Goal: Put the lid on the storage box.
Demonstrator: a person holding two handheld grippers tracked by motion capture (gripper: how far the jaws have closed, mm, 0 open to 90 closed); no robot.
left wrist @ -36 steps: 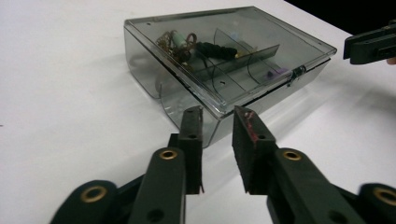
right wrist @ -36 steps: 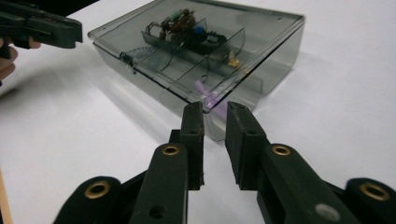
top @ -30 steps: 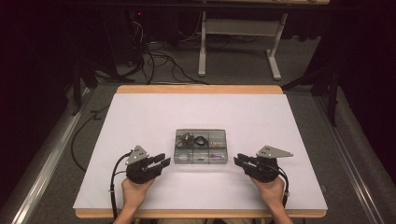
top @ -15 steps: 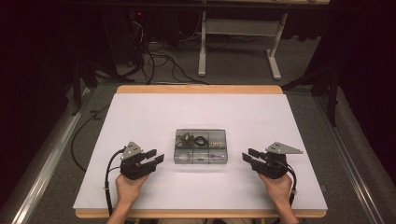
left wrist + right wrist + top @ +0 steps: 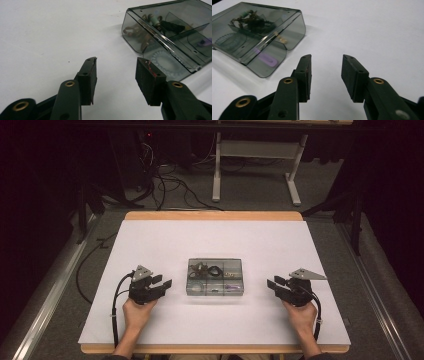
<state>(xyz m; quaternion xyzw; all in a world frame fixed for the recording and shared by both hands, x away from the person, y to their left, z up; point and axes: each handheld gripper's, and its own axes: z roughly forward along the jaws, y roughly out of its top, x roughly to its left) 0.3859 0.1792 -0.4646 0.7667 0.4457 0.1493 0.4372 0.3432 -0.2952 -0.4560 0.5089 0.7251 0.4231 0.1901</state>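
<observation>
A smoky clear plastic box (image 5: 215, 277) with several compartments lies shut near the middle of the white table (image 5: 215, 240). It holds small bits: dark tangled pieces, a pale ring pattern and a purple item. My left gripper (image 5: 164, 282) rests to the box's left, jaws apart with nothing between them; they have just been opening. In the left gripper view the box (image 5: 170, 37) lies ahead and right of my gripper (image 5: 116, 70). My right gripper (image 5: 274, 284) sits to the box's right, open and empty, its jaws wider than a second ago. Its own view has the box (image 5: 259, 35) ahead, left of the gripper (image 5: 325, 67).
A wooden edge (image 5: 215, 215) borders the table's far side. Beyond it stand a white metal frame (image 5: 255, 165) and loose cables (image 5: 165, 185) on the dark floor. White surface lies on every side of the box.
Both hands have drawn outward and a little toward the near edge, away from the box. Both pairs of jaws stand wider apart. The box has not moved.
</observation>
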